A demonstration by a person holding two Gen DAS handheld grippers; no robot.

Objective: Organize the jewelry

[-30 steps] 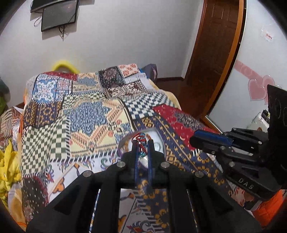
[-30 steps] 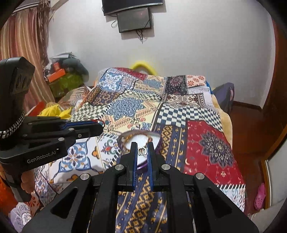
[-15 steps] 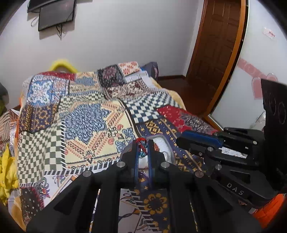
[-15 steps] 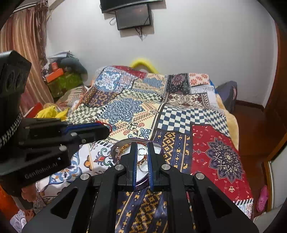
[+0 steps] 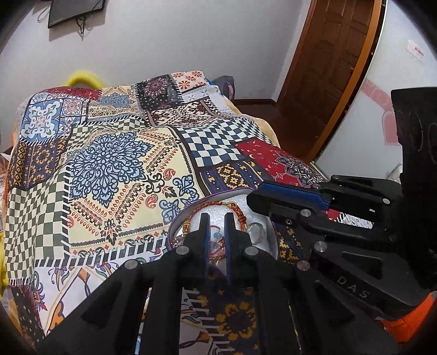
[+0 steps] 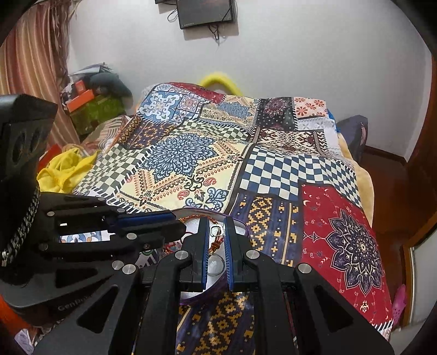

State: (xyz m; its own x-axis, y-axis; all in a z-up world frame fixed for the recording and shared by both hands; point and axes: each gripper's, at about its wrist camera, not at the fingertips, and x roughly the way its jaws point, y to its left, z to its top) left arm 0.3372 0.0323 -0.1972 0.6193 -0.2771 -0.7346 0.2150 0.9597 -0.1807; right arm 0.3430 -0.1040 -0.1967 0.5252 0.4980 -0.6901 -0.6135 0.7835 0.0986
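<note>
A round purple-rimmed jewelry box [image 5: 174, 226] with a white foam lining lies on the patchwork bedspread, also in the right wrist view [image 6: 191, 300]. It holds a red-and-gold cord bracelet [image 5: 237, 210] and a clear ring [image 5: 255, 230]. My left gripper [image 5: 217, 218] hovers over the box, its jaws slightly apart, with a red-and-teal beaded piece [image 5: 217, 240] lying between them. My right gripper [image 6: 217, 222] is shut on a small silver ring [image 6: 216, 230] just above the box. Each gripper shows in the other's view [image 5: 286, 196] [image 6: 153, 224].
The patchwork bedspread [image 5: 114, 163] covers the bed. A wooden door [image 5: 333, 68] stands at the right. Yellow cloth [image 6: 62, 169] and clutter lie at the bed's left. A screen [image 6: 204, 12] hangs on the far wall.
Both grippers have come down and forward over the box. The left jaws have parted slightly and the red-and-teal piece has dropped lower between them. The right still grips the silver ring.
</note>
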